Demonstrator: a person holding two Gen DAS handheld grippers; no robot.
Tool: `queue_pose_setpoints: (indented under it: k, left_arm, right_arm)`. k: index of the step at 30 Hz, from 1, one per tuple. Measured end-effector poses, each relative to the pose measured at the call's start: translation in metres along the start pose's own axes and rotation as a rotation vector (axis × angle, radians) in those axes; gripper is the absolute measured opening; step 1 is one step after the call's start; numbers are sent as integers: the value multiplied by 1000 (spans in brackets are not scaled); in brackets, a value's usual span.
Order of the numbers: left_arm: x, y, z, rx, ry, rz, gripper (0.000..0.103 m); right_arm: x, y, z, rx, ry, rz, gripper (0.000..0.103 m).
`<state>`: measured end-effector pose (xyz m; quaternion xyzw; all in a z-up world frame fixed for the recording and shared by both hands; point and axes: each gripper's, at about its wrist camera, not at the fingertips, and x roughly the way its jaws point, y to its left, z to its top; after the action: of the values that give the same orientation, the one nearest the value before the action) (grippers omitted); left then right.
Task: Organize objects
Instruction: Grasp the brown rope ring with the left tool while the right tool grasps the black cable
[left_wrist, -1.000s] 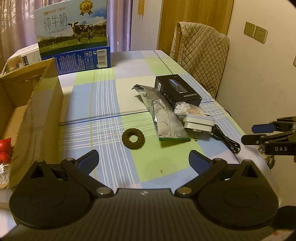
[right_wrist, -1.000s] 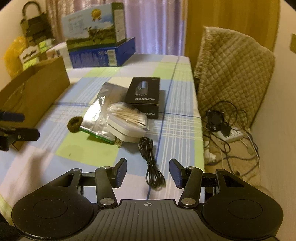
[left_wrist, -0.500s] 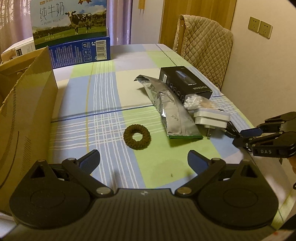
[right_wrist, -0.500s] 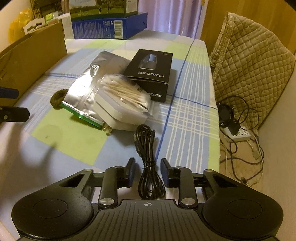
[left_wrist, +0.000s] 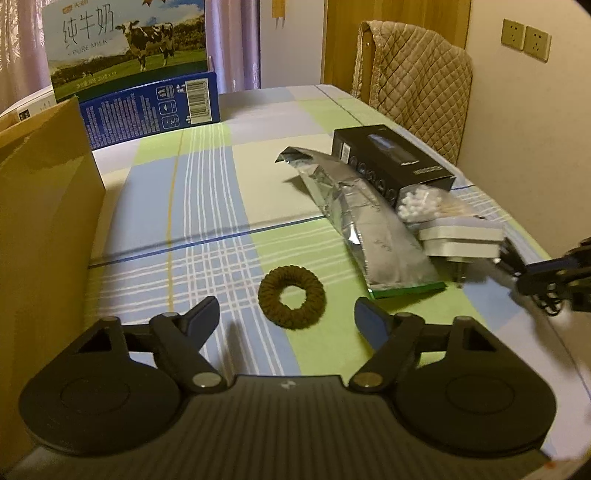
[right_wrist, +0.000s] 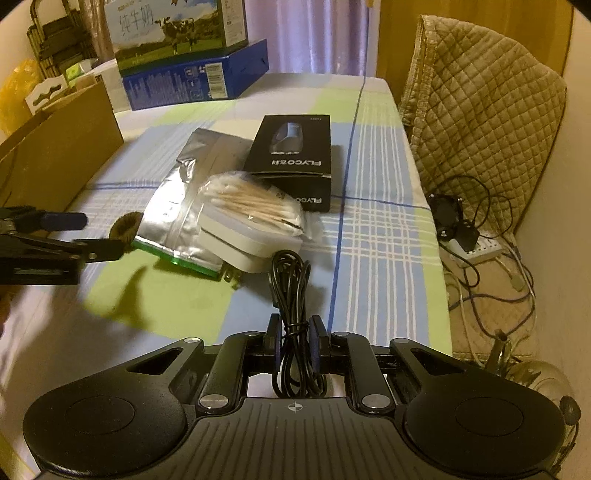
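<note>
The bundled black cable (right_wrist: 291, 291) is lying looped on the worktop (right_wrist: 384, 229); the right tongs (right_wrist: 295, 341), wider before, are now pinching it, while the left tongs (left_wrist: 291, 317) are spreading around the brown hair tie (left_wrist: 291, 297).

Two close forward views (shared tablecloth (left_wrist: 207, 206))

One hair tie (left_wrist: 291, 301), one foil pouch (left_wrist: 373, 232), one black box (right_wrist: 295, 158), one cable (right_wrist: 293, 295), one charger (right_wrist: 247, 240), two tongs.
</note>
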<state>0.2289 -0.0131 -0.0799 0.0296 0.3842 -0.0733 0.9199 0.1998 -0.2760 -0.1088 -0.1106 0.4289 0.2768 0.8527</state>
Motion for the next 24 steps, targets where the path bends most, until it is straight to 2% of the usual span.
queue_pose_setpoints:
  k: [8, 10, 11, 12, 15, 24]
  left_arm:
    - [21, -1, 1, 7, 19, -7, 60]
    - [23, 0, 2, 0, 16, -12, 54]
    - [24, -1, 3, 4, 13, -13, 50]
    - [25, -1, 4, 9, 10, -16, 38]
    - [23, -2, 7, 10, 22, -22, 17]
    - [-12, -5, -11, -8, 58, -27, 15]
  right_arm:
    - [-1, -4, 2, 73, 10, -19, 11]
    - [-1, -5, 2, 90, 12, -11, 11]
    - [-2, -5, 1, 95, 12, -8, 11]
    - [-2, -4, 1, 95, 13, -9, 11]
    - [-2, -4, 2, 102, 13, -10, 11]
    - [-15, 1, 3, 129, -2, -4, 11]
